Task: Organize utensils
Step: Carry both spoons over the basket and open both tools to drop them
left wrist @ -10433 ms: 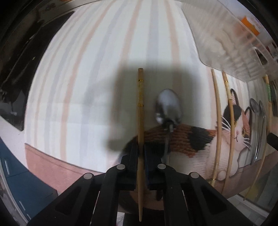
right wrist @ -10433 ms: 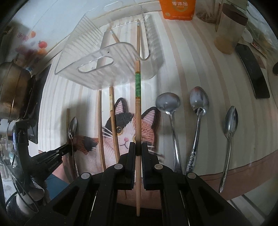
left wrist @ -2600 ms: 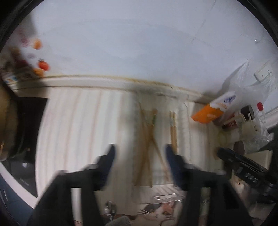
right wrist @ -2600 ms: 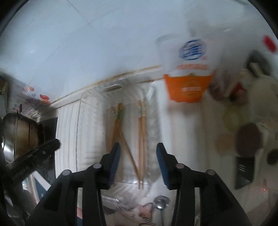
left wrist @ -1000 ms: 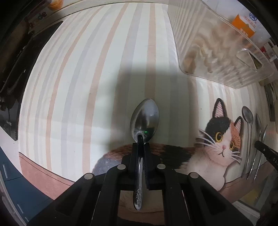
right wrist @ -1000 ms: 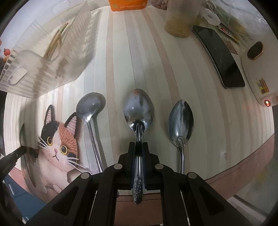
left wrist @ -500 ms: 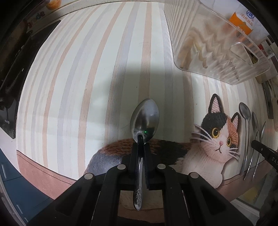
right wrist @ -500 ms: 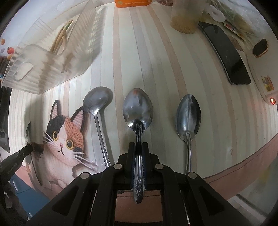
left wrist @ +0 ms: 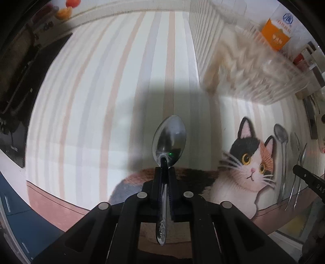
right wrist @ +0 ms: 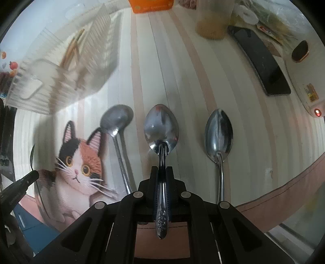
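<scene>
— Left of the cat picture [left wrist: 251,162] on the striped mat [left wrist: 101,101]: left gripper [left wrist: 165,174], pinching a spoon [left wrist: 169,140] by its handle, bowl forward, above the mat.

— And right of the cat picture?

— Right gripper [right wrist: 162,172], clamped likewise on a second spoon [right wrist: 161,126], between two loose spoons. Round-bowled spoon [right wrist: 116,119] just beside the cat's ear, oval spoon [right wrist: 218,132] further right, both flat on the mat.

— Beyond the cat picture?

— Clear ribbed tray [right wrist: 61,67], holding chopsticks [right wrist: 72,50]. Blurred, so count unclear. Orange carton [right wrist: 151,6] behind it, at the mat's far edge.

— Far right of the cat picture?

— Black phone [right wrist: 262,67], off the mat's stripes; beside it a white device with a red light [right wrist: 317,112].
</scene>
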The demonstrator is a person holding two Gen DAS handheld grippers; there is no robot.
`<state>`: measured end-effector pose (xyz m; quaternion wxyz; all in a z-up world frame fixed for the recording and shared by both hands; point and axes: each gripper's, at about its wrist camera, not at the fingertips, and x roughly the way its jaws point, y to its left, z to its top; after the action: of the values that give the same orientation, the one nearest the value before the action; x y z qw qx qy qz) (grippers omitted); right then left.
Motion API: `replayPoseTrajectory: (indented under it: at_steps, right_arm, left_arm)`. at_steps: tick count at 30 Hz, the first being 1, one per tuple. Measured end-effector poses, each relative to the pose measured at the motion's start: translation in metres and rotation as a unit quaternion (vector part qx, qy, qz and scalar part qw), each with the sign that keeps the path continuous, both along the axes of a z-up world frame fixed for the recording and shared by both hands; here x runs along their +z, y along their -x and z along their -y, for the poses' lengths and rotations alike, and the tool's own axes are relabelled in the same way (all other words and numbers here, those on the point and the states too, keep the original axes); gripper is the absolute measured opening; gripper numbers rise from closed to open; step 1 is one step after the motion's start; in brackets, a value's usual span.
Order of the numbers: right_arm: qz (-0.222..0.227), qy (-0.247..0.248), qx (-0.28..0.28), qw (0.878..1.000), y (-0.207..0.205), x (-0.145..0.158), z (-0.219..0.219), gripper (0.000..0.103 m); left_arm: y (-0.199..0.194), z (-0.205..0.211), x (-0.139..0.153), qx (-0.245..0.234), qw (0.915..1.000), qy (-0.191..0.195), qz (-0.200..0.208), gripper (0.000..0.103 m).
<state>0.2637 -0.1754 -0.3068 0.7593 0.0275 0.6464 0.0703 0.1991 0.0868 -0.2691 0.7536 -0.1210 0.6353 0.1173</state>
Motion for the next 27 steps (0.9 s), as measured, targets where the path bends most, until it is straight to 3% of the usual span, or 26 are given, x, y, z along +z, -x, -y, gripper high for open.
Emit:
replayPoseTrajectory:
  at_steps: [9, 16, 21, 27]
  right_arm:
    - [0.059, -0.056, 0.002, 0.997, -0.008, 0.067, -0.003, 0.007]
    - [0.121, -0.119, 0.030, 0.985, -0.028, 0.144, -0.025, 0.007]
    - [0.143, -0.151, 0.046, 0.977, -0.069, 0.180, -0.047, 0.007]
    - [0.084, -0.177, 0.037, 0.980, -0.139, 0.142, -0.082, 0.007]
  left_arm:
    - [-0.010, -0.015, 0.083, 0.011, 0.9971, 0.011, 0.074, 0.004]
    - [-0.038, -0.027, 0.174, 0.001, 0.9847, 0.045, 0.169, 0.004]
    - [-0.090, -0.025, 0.195, -0.011, 0.9787, 0.079, 0.189, 0.004]
    - [-0.169, -0.026, 0.158, -0.010, 0.9847, 0.115, 0.130, 0.004]
